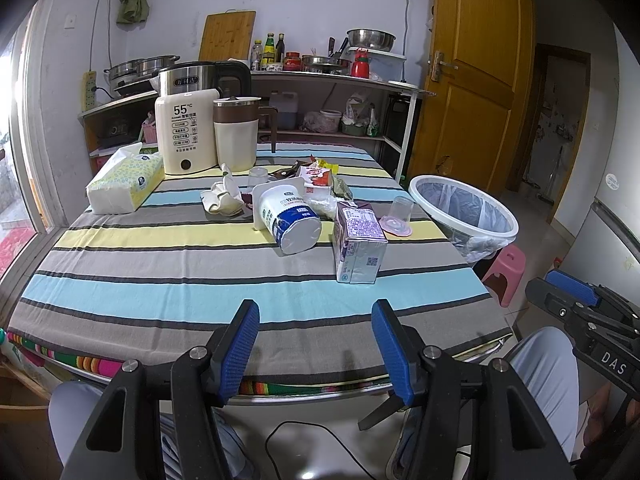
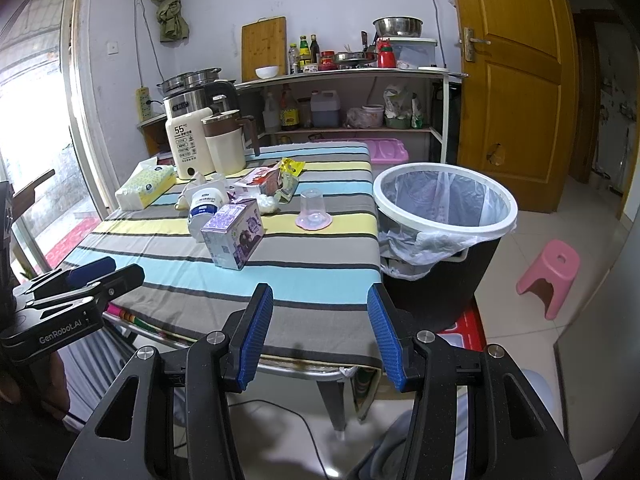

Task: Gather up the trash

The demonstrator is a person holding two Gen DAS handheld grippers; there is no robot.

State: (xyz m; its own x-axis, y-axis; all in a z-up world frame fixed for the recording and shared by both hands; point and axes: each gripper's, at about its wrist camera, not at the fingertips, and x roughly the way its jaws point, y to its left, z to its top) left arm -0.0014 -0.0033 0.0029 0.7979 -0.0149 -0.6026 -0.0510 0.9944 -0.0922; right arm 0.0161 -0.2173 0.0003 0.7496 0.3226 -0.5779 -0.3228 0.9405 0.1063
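Observation:
Trash lies mid-table on a striped cloth: a purple milk carton (image 1: 358, 242) (image 2: 234, 236), a white and blue yogurt tub (image 1: 289, 218) (image 2: 205, 205) on its side, a clear cup on a pink lid (image 1: 398, 216) (image 2: 313, 210), crumpled tissue (image 1: 222, 198) and snack wrappers (image 1: 318, 178) (image 2: 276, 180). A lined trash bin (image 1: 466, 210) (image 2: 444, 208) stands at the table's right edge. My left gripper (image 1: 316, 320) is open and empty over the near table edge. My right gripper (image 2: 320, 304) is open and empty, near the front right corner.
A tissue box (image 1: 124, 182), a white thermos kettle (image 1: 186, 134) and a beige jug (image 1: 236, 134) stand at the table's back left. A shelf with kitchenware (image 1: 332, 80) is behind. A pink stool (image 2: 550, 276) is on the floor right of the bin.

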